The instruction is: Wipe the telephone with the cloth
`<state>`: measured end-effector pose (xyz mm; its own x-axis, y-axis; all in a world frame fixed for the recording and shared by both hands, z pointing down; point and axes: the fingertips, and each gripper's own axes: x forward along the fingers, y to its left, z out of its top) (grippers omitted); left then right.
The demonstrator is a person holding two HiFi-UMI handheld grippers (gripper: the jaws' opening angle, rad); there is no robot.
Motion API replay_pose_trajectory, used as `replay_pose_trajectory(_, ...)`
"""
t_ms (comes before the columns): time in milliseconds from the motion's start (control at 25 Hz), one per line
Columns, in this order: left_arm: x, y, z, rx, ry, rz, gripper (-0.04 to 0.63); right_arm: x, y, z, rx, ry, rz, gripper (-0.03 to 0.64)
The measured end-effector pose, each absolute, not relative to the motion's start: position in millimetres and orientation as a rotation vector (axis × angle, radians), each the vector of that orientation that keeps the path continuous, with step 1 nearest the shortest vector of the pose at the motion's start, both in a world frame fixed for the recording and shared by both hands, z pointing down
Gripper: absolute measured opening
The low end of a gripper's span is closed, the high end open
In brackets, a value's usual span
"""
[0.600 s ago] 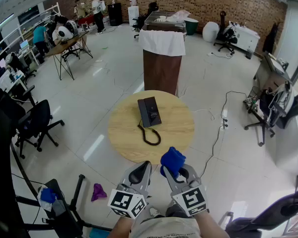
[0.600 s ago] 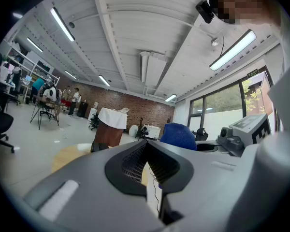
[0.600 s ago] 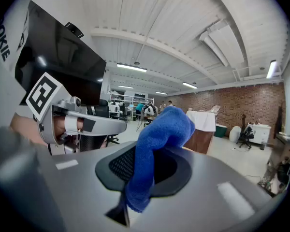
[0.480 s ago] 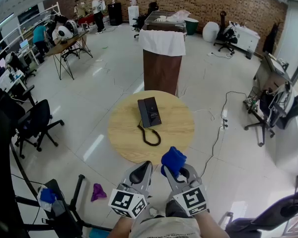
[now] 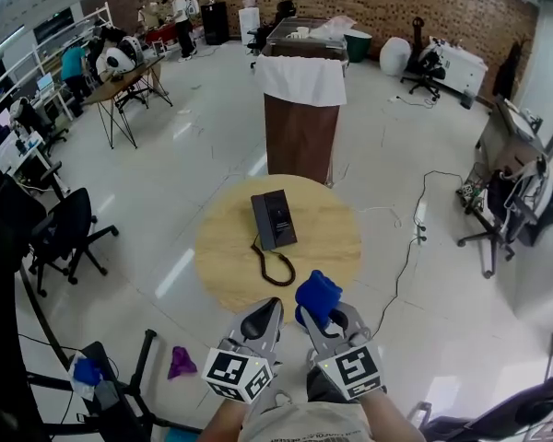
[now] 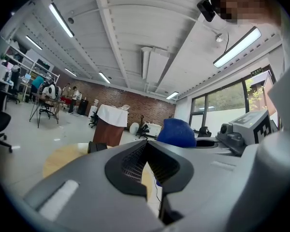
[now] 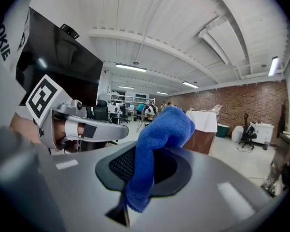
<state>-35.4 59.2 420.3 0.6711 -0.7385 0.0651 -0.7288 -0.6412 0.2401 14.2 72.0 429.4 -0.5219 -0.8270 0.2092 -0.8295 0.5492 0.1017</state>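
Round wood table (image 5: 330, 239) held a boxy black telephone (image 5: 274, 219); your right gripper (image 5: 323, 320) pinched fuzzy blue cloth (image 5: 318, 296), left gripper (image 5: 262, 315) closed empty.

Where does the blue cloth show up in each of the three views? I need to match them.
Head view: the blue cloth is low, just right of centre.
Left gripper view: cloth right of centre, at mid-height.
Right gripper view: cloth in the centre, pinched between the jaws.
Shared landmark: the white-draped stand, which shows in all three views.

Black telephone (image 5: 274, 219) flat on table (image 5: 336, 242), handset seemingly cradled — blue cloth (image 5: 318, 297) bunched.
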Motion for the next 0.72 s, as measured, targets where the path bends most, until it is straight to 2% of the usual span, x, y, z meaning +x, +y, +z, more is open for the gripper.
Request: replay_pose_trajectory(720, 3.6, -42.0, 441.6, 2.561, -1.281, -0.004, 0.005, 40.0, -33.1, 436.9, 1.227, -2.652, 0.049, 0.061)
